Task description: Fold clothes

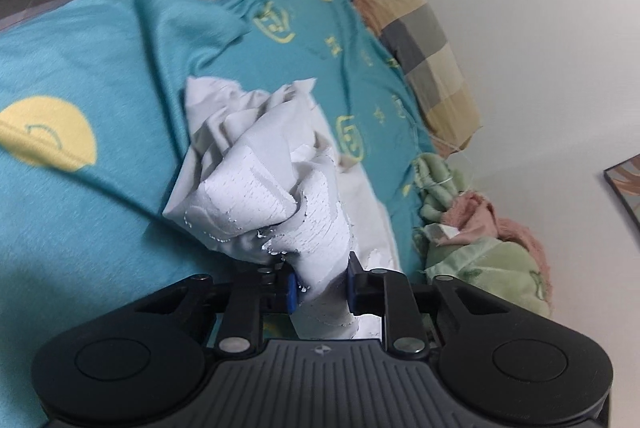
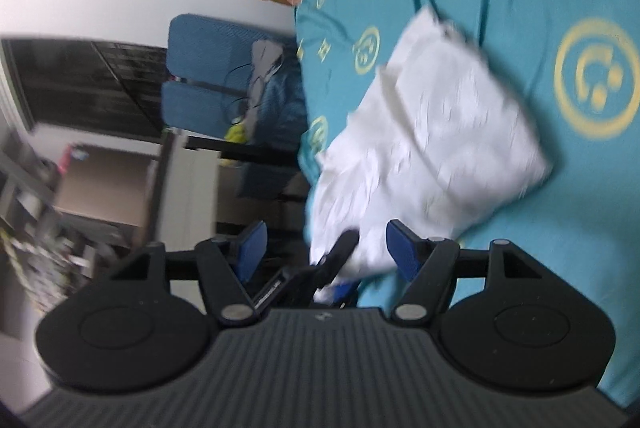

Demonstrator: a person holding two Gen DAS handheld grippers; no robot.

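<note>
A white garment (image 1: 256,184) lies bunched on a teal bedsheet with yellow prints (image 1: 80,68). My left gripper (image 1: 320,288) is shut on a gathered part of this white cloth, which rises in a crumpled wad in front of the blue pads. In the right wrist view the same white garment (image 2: 432,148) lies in a loose heap on the sheet (image 2: 520,8). My right gripper (image 2: 326,252) is open, just above the near edge of the heap. The left gripper's black finger (image 2: 340,256) shows between its pads, gripping the cloth.
A checked pillow (image 1: 432,56) and a green and pink blanket pile (image 1: 480,228) lie against the white wall at the bed's right. Off the bed's edge stand a blue chair (image 2: 224,80), a dark cabinet and cardboard boxes (image 2: 100,180).
</note>
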